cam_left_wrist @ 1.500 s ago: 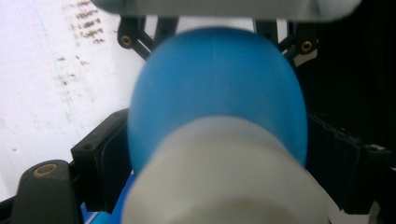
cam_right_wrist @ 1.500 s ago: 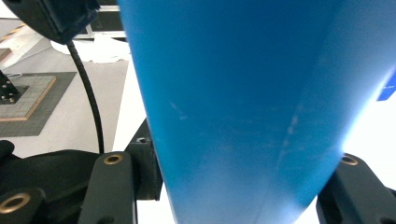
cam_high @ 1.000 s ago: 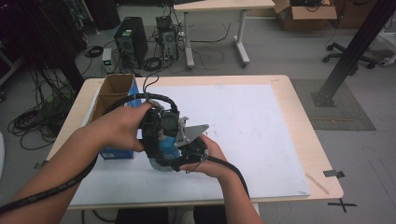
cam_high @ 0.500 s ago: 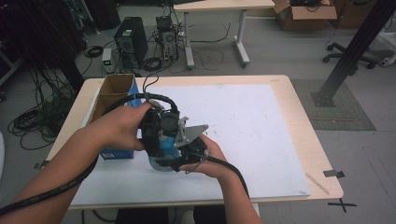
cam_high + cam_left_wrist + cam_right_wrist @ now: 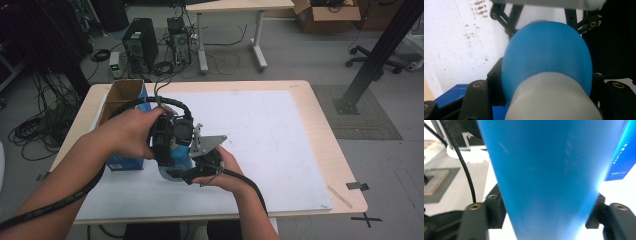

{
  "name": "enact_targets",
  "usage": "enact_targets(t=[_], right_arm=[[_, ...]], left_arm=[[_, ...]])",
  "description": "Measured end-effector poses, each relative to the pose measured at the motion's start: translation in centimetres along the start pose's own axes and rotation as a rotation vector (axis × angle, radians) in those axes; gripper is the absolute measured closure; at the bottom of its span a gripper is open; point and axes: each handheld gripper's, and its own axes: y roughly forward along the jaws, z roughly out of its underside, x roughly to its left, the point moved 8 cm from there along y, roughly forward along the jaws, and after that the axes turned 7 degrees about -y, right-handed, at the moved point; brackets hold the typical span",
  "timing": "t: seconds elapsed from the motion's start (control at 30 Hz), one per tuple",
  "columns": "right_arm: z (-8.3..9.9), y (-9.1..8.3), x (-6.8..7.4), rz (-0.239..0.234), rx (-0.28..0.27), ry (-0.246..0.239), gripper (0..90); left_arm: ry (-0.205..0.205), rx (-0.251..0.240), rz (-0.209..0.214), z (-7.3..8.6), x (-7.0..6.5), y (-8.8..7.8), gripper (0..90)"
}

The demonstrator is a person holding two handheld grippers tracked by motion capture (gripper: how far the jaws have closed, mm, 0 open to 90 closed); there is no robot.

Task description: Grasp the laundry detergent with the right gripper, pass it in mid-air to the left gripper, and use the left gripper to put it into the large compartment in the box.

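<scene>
Over the white sheet [image 5: 270,125], both hands meet at the table's front left and hold one object between them. It is a blue rounded object [image 5: 172,150] with a white end [image 5: 551,100]. My left gripper [image 5: 167,137] comes from the left, and its black jaws press on either side of the blue body [image 5: 546,50]. From the right, my right gripper [image 5: 204,161] carries its grey plate on top. Its jaws clamp the tapering blue part [image 5: 549,170]. What the object is stays unclear.
A blue box [image 5: 125,162] with an open cardboard top [image 5: 120,97] stands at the table's left edge, just beside the left hand, also seen as the blue box [image 5: 621,157]. Cables trail from both grippers. Computer gear and another desk stand beyond the table.
</scene>
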Motion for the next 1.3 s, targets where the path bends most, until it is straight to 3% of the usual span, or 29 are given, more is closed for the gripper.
enact_targets(t=[0.27, 0.63, 0.93, 1.07, 1.3], right_arm=[[-0.2, -0.8, -0.1, 0.016, -0.051, 0.020, 25.0], [0.1, -1.1, 0.0, 0.033, -0.059, 0.040, 14.3], [0.1, -2.1, -0.1, 0.030, -0.073, 0.053, 0.1], [0.2, -3.3, -0.4, 0.037, -0.046, 0.048, 0.1], [0.3, -7.1, -1.0, 0.051, -0.014, 0.037, 0.1]], left_arm=[[0.006, 0.011, 0.008, 0.0, 0.0, -0.1, 37.9], [-0.007, 0.005, 0.015, -0.1, 0.0, -0.4, 37.9], [-0.018, 0.011, 0.029, 0.0, 0.3, -0.4, 37.9], [-0.027, 0.005, 0.042, 0.1, 0.4, -0.5, 37.9], [-0.036, -0.019, 0.056, 0.3, 0.9, -0.8, 37.8]])
